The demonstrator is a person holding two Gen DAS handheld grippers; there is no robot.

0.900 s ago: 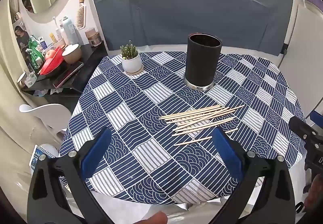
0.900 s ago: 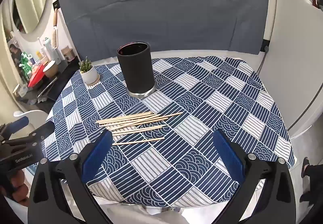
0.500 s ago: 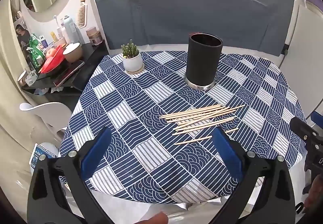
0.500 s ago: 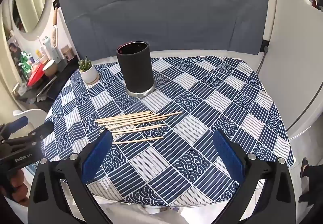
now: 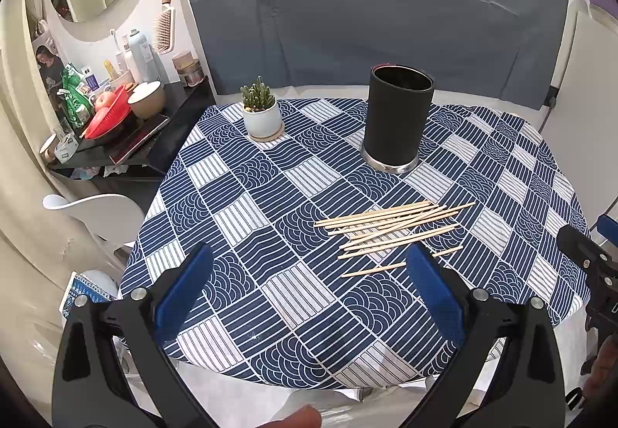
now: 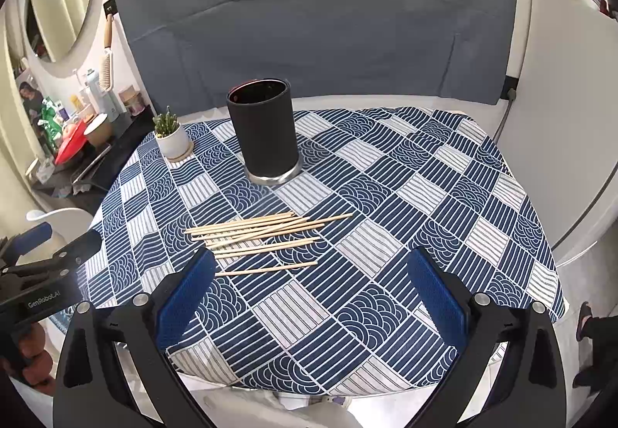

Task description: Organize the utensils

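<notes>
Left gripper [image 5: 309, 285], right gripper [image 6: 309, 285]: fingers spread, empty. Holder [image 6: 264, 130] interior dark, contents unreadable.

Left tongs [image 5: 307, 289] wide open, nothing between the pads. Right tongs [image 6: 309, 291] same: spread wide, empty, level with left.

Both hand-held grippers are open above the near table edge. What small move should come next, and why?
Probably bring the right hand-held gripper forward and down to the nearest chopstick. It lies apart from the other chopsticks, so it looks easiest to pinch alone. Nothing is held yet, and the black holder stands upright behind the chopsticks.
</notes>
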